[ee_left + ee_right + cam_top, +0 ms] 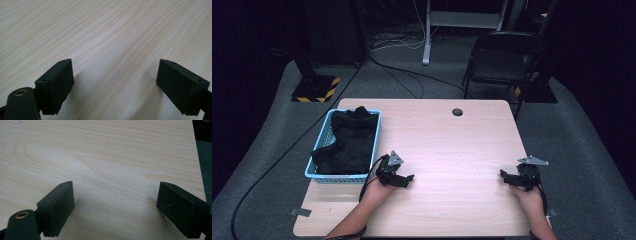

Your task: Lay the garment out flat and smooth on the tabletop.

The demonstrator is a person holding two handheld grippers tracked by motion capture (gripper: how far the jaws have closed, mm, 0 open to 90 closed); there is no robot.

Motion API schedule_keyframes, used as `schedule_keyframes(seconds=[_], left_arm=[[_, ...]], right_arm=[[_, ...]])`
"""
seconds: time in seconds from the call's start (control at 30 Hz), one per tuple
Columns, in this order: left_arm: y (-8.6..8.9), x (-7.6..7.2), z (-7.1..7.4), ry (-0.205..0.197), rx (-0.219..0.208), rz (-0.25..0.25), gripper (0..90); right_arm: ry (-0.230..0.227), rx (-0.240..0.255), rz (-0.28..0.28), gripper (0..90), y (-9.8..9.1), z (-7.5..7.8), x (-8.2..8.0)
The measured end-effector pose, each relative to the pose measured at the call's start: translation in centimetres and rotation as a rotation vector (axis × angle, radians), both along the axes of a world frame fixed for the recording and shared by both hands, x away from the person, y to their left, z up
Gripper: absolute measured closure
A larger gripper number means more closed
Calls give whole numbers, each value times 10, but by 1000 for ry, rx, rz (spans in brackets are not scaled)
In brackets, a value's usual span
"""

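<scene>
Black clothing (348, 140) heaped in blue basket (319, 137), untouched | left gripper (406, 179) spread, empty, nearest basket | right gripper (504, 175) spread, empty | judged: nothing taken out yet

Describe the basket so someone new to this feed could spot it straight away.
Start at the pale wooden table and look along its left edge. There sits a light blue plastic basket with slotted walls, heaped with black cloth. It is the only container on the table, just left of the left claw.
</scene>
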State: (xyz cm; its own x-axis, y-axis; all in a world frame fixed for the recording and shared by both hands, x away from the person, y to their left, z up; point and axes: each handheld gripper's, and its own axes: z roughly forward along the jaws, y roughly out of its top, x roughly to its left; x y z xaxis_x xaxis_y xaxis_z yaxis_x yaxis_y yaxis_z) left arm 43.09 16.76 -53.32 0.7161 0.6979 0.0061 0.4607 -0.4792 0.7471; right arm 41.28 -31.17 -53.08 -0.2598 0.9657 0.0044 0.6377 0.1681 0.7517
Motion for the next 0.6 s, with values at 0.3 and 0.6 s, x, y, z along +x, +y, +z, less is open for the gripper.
schedule_keyframes(seconds=[0.3,0.6], left_arm=[[-4,1,0,1,0,17,138],[-7,0,0,2,-1,6,137]], right_arm=[[0,1,0,133,1,0,-2],[-1,1,-2,133,1,0,-2]])
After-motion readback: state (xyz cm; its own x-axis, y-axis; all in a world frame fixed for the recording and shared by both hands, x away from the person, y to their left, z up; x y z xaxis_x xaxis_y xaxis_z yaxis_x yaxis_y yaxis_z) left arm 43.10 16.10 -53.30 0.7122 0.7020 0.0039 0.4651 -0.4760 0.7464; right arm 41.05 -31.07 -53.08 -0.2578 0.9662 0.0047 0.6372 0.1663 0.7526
